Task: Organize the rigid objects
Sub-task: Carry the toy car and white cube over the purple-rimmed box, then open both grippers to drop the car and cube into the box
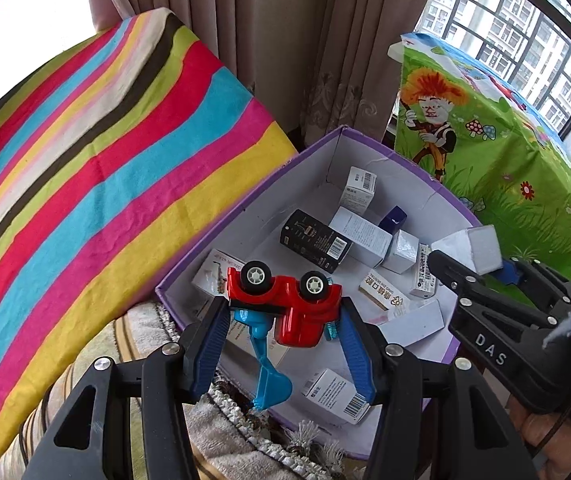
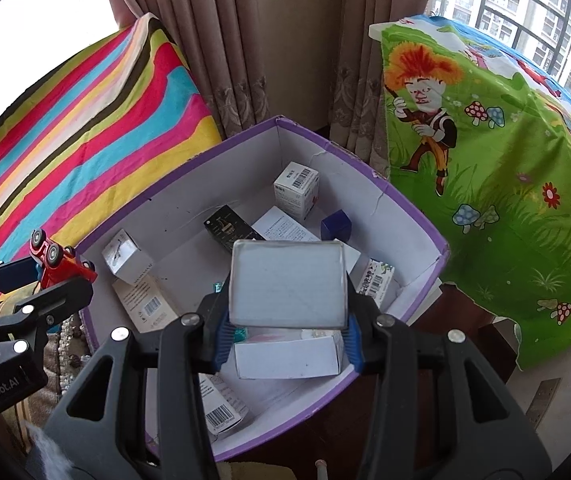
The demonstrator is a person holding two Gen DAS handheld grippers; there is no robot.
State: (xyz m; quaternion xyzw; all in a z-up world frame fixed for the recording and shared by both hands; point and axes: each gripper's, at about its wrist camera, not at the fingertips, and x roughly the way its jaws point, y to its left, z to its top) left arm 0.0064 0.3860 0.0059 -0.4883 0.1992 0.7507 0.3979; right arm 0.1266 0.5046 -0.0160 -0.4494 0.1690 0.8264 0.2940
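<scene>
My left gripper (image 1: 285, 312) is shut on a red toy digger (image 1: 293, 304) with a blue scoop arm (image 1: 267, 384), held upside down over the near left corner of the purple-rimmed cardboard box (image 1: 221, 220). It also shows in the right wrist view (image 2: 61, 264). My right gripper (image 2: 287, 322) is shut on a white rectangular box (image 2: 287, 284), held above the purple box (image 2: 425, 220). It also shows in the left wrist view (image 1: 469, 248). Several small cartons lie inside the box, among them a black carton (image 1: 315, 246).
A striped cloth (image 1: 85, 184) covers a raised surface to the left. A green cartoon cloth (image 1: 497, 152) hangs to the right. Curtains (image 1: 245, 40) and a window are behind. A fringed rug (image 1: 245, 432) lies under the box's near side.
</scene>
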